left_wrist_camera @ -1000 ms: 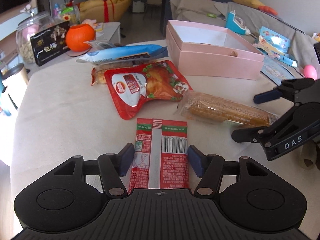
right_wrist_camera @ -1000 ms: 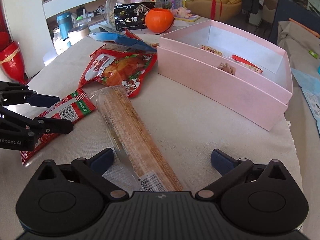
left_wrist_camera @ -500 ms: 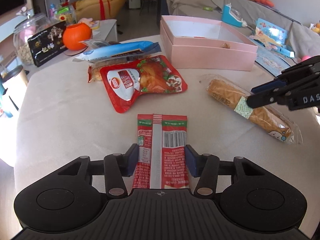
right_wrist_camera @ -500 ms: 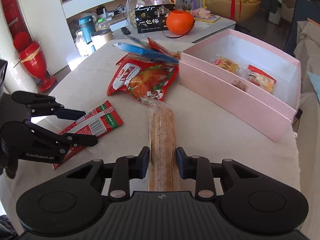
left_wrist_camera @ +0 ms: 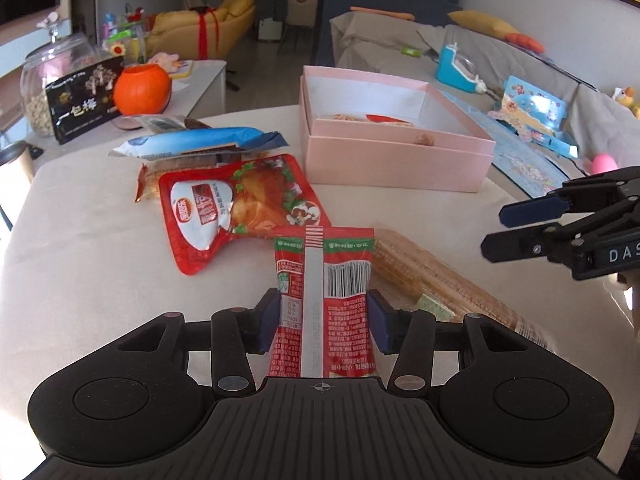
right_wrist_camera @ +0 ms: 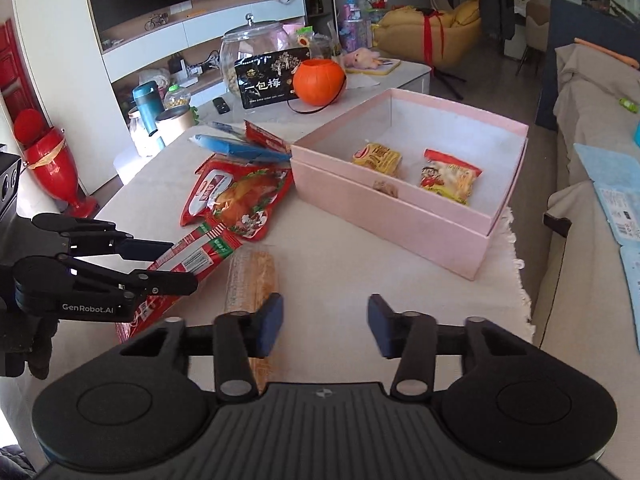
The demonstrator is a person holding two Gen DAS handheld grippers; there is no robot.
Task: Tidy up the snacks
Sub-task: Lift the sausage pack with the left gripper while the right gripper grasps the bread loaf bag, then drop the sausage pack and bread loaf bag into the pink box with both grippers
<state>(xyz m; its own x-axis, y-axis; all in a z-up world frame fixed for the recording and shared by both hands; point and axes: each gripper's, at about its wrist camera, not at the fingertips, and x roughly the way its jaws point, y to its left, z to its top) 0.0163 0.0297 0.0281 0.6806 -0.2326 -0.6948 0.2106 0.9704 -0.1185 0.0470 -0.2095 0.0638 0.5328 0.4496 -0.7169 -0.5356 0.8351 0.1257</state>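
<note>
My left gripper (left_wrist_camera: pixel 323 316) is shut on a red snack packet (left_wrist_camera: pixel 325 280) and holds it above the table; both show in the right wrist view, the gripper (right_wrist_camera: pixel 168 266) and the packet (right_wrist_camera: pixel 188 260). My right gripper (right_wrist_camera: pixel 325 322) is open and empty; it shows at the right in the left wrist view (left_wrist_camera: pixel 496 230). A long clear-wrapped biscuit pack (right_wrist_camera: pixel 252 276) lies on the table under its left finger, also in the left wrist view (left_wrist_camera: pixel 432 276). The open pink box (right_wrist_camera: pixel 404 216) holds two small snack bags (right_wrist_camera: pixel 450 176).
A red chicken pouch (left_wrist_camera: pixel 236 204), a blue packet (left_wrist_camera: pixel 200 142) and another wrapper lie left of the pink box (left_wrist_camera: pixel 392 160). An orange pumpkin bucket (right_wrist_camera: pixel 318 82), a black box and a glass jar (right_wrist_camera: pixel 252 52) stand behind. The table edge is at the right.
My right gripper let go of the biscuit pack, opened and drew back to the right. My left gripper stayed shut on the red packet and lifted it forward, over the pack's end.
</note>
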